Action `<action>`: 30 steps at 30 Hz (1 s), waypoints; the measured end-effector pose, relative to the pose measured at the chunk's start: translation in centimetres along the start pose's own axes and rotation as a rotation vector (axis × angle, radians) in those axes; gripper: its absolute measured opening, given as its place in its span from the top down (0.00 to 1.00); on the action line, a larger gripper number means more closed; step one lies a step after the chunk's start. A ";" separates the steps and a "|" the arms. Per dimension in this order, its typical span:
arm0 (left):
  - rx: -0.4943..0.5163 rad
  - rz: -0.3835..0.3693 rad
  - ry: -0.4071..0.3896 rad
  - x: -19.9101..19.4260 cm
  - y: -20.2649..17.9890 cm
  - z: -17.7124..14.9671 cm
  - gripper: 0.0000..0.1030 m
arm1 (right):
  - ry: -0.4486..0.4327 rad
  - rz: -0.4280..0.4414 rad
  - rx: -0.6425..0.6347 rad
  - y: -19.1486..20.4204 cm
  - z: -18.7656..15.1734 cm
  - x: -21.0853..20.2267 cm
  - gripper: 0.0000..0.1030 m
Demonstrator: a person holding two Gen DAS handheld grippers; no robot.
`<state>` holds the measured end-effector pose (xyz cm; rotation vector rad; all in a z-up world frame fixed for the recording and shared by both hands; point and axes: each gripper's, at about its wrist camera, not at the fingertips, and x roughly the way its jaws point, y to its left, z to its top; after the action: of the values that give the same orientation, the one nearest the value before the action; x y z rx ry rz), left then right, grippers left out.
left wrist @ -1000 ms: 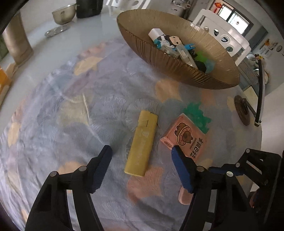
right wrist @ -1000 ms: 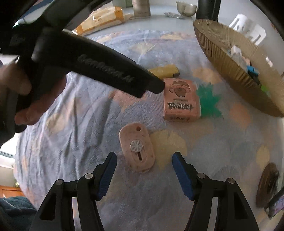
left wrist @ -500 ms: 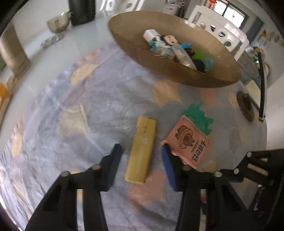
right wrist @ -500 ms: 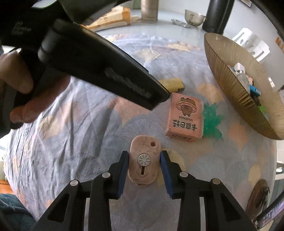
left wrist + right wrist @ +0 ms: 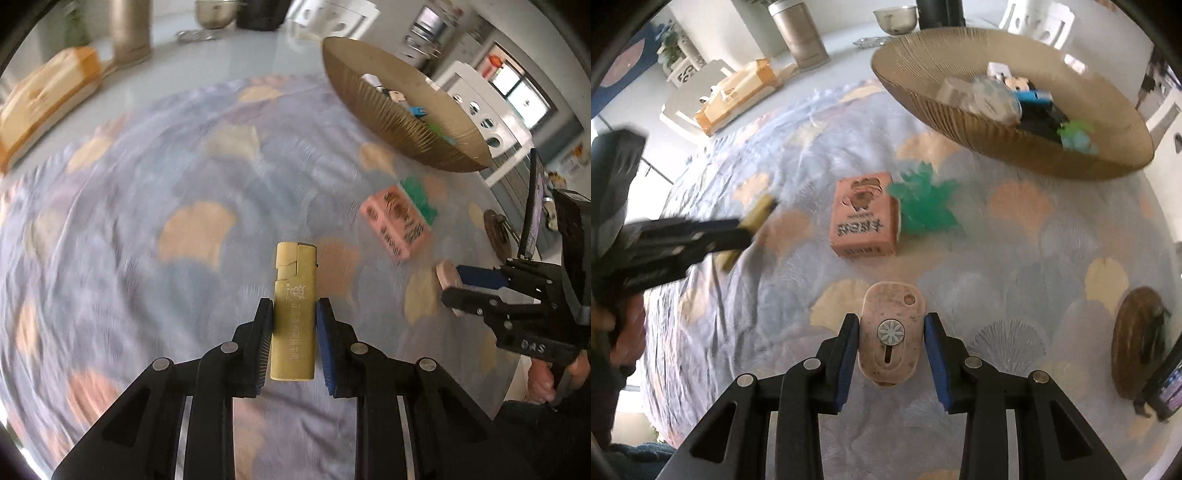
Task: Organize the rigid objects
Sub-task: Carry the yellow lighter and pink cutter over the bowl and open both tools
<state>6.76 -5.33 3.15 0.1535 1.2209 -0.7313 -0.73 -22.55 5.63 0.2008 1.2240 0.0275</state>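
The yellow lighter (image 5: 293,314) sits lengthwise between the pads of the left gripper (image 5: 293,345), its capped end pointing far, lifted off the patterned cloth (image 5: 147,184). The pink oval cutter (image 5: 891,334) is in the right gripper (image 5: 891,354), held across its narrow sides, also above the cloth. Both look bound for the ribbed gold bowl (image 5: 997,129) at the far right, which already holds a heap of small items.

The lighter is smooth and gripped only along its lower half, so a quick swing could let it pivot or slide out. The cutter's rounded edges give the pads little flat to bite, and a tilt could squeeze it forward. The two grippers travel near each other toward one bowl, so they may knock together at the rim.

The left jaws are closed tight on the lighter; the right jaws are closed on the cutter, standing a little wider. The pink box (image 5: 864,225) and green plastic piece (image 5: 927,206) lie on the cloth, just near of the bowl
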 end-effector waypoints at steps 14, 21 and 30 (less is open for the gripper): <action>-0.044 -0.046 -0.054 -1.2 -3.2 -0.1 0.80 | -0.042 -0.060 -0.111 2.7 -2.0 -0.7 0.65; 0.102 -0.101 -0.208 -6.4 -8.1 7.2 0.80 | -0.253 -0.096 -0.019 -1.0 2.6 -9.5 0.65; 0.163 -0.133 -0.283 -5.5 -12.5 18.5 0.80 | -0.285 -0.222 0.182 -7.7 9.8 -12.8 0.65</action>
<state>13.44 -21.44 18.14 0.0998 0.9078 -0.9356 3.41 -33.12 19.41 0.2183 0.9583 -0.2974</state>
